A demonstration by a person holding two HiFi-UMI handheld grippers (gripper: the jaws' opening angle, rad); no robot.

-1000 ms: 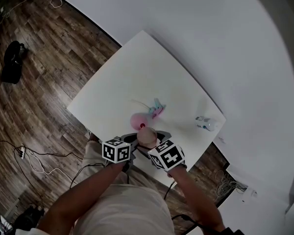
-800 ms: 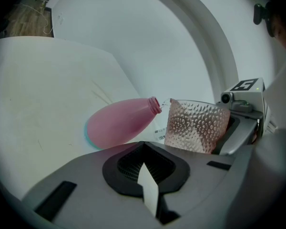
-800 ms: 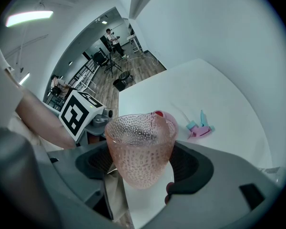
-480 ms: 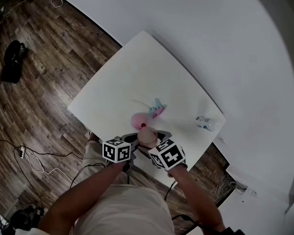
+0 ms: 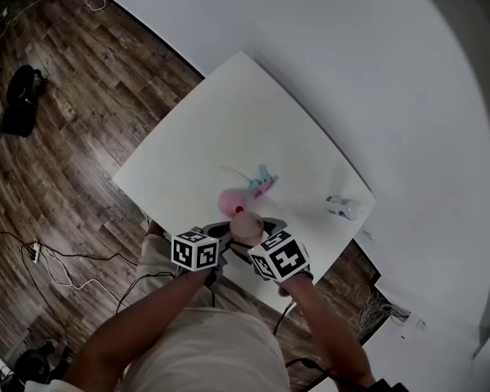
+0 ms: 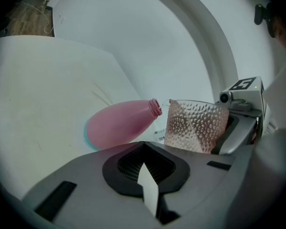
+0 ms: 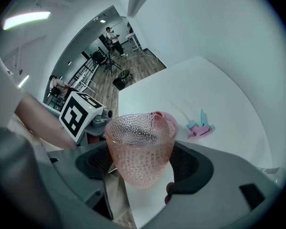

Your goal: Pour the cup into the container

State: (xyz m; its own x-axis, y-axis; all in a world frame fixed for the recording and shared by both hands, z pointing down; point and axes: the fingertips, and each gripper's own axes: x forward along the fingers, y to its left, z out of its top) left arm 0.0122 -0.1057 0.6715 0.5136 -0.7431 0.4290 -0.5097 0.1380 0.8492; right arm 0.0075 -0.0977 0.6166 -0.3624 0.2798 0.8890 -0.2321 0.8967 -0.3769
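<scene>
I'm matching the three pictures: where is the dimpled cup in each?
Head view: cup just below centre.
Left gripper view: cup right of centre.
Right gripper view: cup at centre.
Shared landmark: the pink bottle, its mouth beside the cup's rim.

The person wears a pale beige shirt (image 5: 204, 345). The left tool (image 5: 217, 233) and the right tool (image 5: 250, 235) have smooth grey shells with black insets, each carrying a white cube (image 5: 194, 251) printed with black square markers.
</scene>
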